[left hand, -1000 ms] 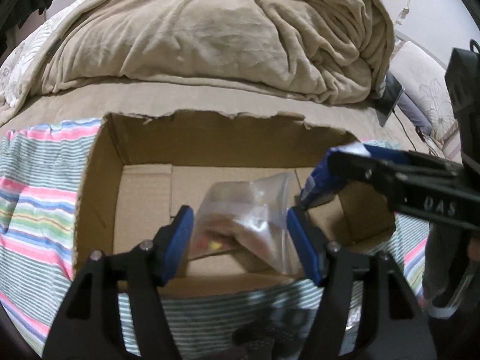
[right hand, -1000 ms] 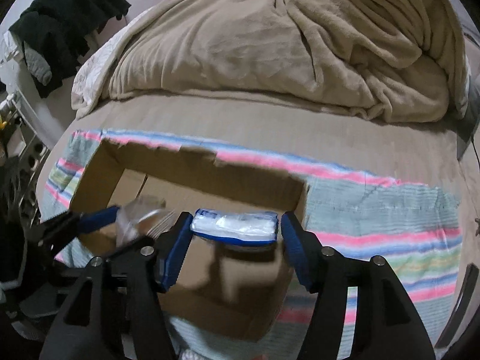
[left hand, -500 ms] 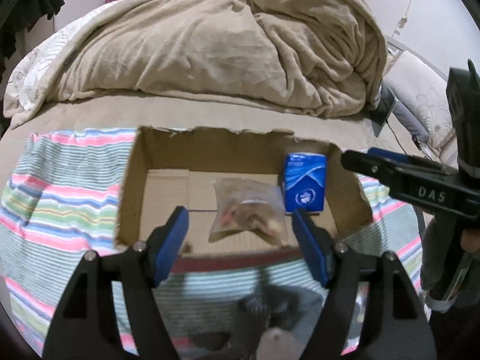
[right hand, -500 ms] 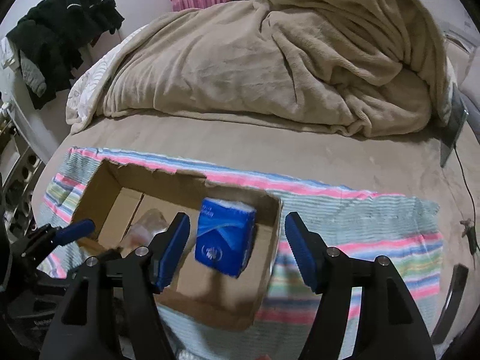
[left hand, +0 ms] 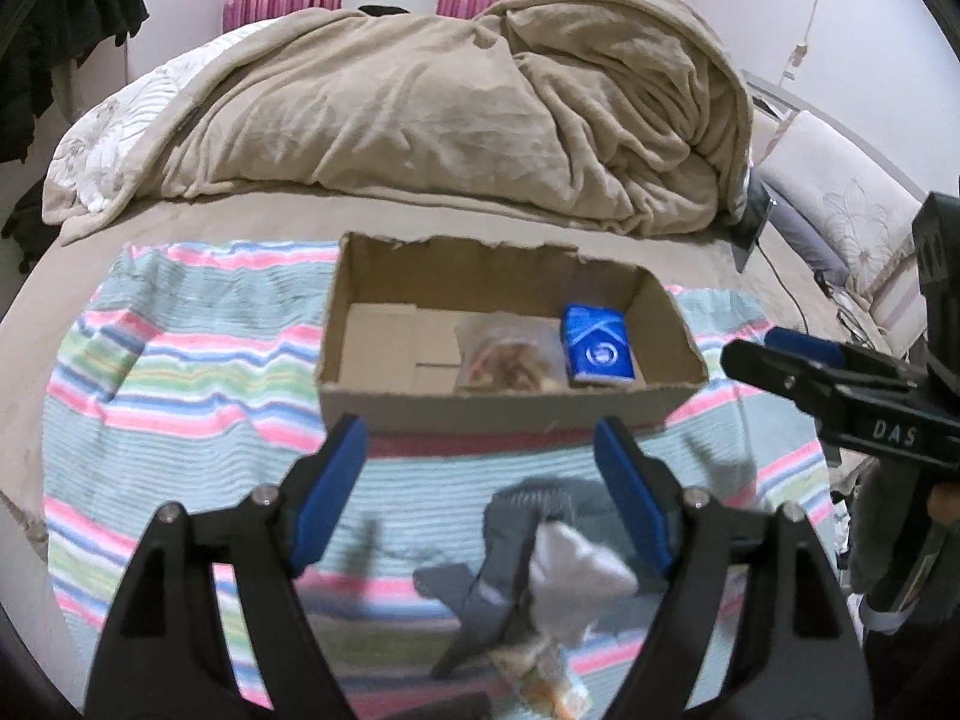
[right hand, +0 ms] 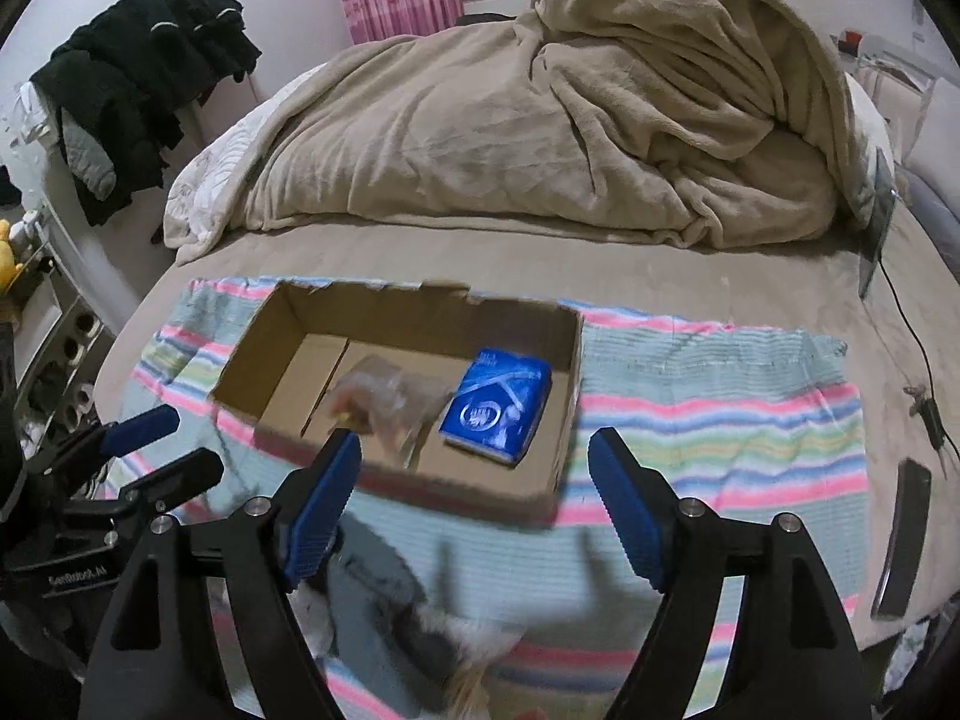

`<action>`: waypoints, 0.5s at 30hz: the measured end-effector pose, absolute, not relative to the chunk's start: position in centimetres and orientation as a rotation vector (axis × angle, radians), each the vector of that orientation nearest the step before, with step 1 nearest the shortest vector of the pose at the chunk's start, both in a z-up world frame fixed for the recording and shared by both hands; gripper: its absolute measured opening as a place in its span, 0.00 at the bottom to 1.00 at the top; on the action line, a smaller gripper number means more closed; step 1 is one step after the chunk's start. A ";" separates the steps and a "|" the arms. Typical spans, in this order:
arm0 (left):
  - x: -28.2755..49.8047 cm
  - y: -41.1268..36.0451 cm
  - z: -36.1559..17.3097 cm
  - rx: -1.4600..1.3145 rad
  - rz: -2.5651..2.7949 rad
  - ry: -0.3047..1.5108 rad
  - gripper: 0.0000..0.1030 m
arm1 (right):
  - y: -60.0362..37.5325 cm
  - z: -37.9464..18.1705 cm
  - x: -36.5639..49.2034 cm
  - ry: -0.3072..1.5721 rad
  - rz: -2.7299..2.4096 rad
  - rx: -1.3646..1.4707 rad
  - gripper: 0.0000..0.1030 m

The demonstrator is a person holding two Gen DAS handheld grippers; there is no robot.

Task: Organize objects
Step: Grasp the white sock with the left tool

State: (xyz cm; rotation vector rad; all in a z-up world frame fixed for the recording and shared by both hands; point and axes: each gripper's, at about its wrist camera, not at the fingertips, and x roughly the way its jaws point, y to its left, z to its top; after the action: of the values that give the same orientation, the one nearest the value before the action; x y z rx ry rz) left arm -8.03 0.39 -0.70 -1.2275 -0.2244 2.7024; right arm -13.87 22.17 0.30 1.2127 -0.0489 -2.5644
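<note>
Blue tissue pack [right hand: 497,405] and clear bag [left hand: 507,351] lie in the cardboard box [left hand: 675,324]. My left hand-held gripper [left hand: 480,489] and right hand-held gripper [right hand: 474,498], jaws just opening, stand wide and empty. Blurred items [left hand: 570,564] on the striped cloth [left hand: 198,372] appear unsorted.

Black angular gripper [left hand: 480,480] frames, blue ribbed pads [right hand: 324,504], silver screws, white "DAS" lettering.

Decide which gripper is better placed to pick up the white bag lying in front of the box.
Left. The white bag lies between the open left gripper fingers; in the right wrist view it sits left of the right gripper.
</note>
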 end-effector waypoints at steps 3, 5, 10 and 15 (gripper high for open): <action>-7.1 -0.1 -0.9 -1.234 2.704 -0.227 0.77 | 21.9 0.2 -12.6 -0.045 -2.559 1.217 0.79; -6.4 -0.4 -1.0 -1.240 2.704 -0.231 0.77 | 21.8 0.1 -11.9 -0.046 -2.555 1.222 0.79; -5.2 -0.5 -1.7 -1.255 2.695 -0.223 0.78 | 21.5 -0.8 -10.3 -0.044 -2.538 1.248 0.79; -4.3 0.0 -2.5 -1.277 2.673 -0.220 0.83 | 21.3 -1.9 -8.9 -0.050 -2.518 1.280 0.79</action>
State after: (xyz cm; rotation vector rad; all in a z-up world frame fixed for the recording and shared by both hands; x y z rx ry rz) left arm -4.25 -0.03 -2.52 -1.2775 -0.2203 2.6732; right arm -8.94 21.35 -1.94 1.2803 -0.0502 -2.5185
